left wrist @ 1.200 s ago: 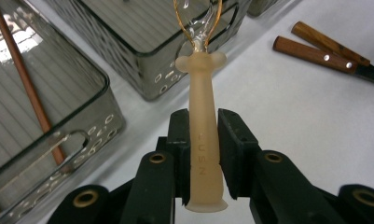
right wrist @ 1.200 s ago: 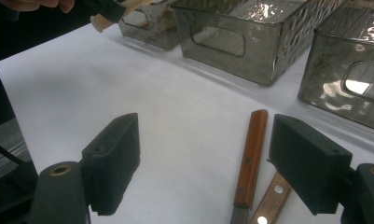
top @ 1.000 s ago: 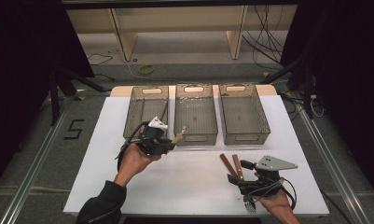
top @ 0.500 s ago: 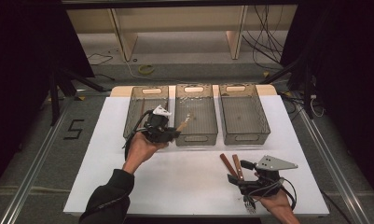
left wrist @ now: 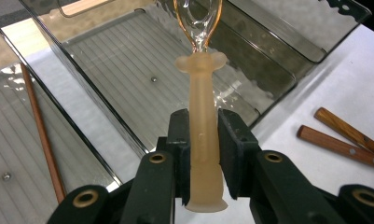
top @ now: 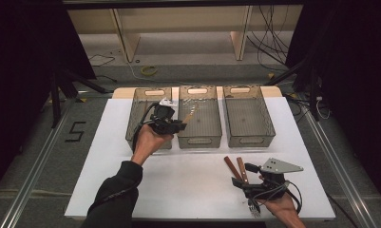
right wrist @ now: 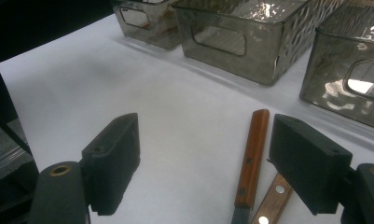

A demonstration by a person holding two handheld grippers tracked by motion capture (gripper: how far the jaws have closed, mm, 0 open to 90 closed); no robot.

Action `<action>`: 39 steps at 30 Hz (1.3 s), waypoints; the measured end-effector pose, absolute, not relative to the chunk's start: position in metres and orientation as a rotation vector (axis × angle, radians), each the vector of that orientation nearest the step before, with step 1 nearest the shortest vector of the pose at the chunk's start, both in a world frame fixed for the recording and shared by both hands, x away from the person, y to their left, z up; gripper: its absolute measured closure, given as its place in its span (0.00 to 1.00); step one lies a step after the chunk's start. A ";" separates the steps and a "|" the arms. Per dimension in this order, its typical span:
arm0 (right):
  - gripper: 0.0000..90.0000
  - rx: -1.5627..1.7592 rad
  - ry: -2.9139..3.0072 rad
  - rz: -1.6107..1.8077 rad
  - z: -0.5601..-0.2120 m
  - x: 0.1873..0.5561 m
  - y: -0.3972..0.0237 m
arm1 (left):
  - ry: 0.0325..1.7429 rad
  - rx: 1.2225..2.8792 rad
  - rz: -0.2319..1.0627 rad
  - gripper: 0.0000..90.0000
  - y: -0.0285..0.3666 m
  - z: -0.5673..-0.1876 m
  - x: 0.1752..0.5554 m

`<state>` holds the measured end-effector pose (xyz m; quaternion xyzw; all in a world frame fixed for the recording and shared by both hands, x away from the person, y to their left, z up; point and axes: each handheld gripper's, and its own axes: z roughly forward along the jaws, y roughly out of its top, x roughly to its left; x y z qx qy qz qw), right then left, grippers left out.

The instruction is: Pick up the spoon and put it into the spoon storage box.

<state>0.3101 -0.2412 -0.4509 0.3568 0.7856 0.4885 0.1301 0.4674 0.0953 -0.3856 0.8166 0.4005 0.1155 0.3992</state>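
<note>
Holding one brown stick (left wrist: pixel 41 135), seemingly, the left bin (left wrist: pixel 17 154); middle bin (left wrist: pixel 142 70) bare.

Left tongs (top: pixel 182 124) clamped, arm stretched forward; right tongs (right wrist: pixel 203 158) gaping, held low

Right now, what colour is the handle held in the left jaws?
Pale translucent peach handle, clearest in the left gripper view.

Lighting: bright, even, from overhead on white table (top: pixel 202 185); surroundings dark. Shadows: soft, faint. Glare: rippled highlights on translucent bins (right wrist: pixel 250 28). Focus: high view soft and grainy; gripper views sharp near, far edges slightly blurred.
</note>
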 end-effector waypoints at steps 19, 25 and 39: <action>0.28 1.034 2.288 1.420 -0.452 0.311 -0.241 | 1.067 2.059 0.283 0.83 0.079 -0.395 0.500; 0.28 1.034 2.288 1.420 -0.452 0.311 -0.242 | 1.080 2.062 0.276 0.83 0.074 -0.401 0.504; 0.28 1.034 2.289 1.423 -0.452 0.311 -0.242 | 1.126 2.071 0.257 0.83 0.070 -0.412 0.514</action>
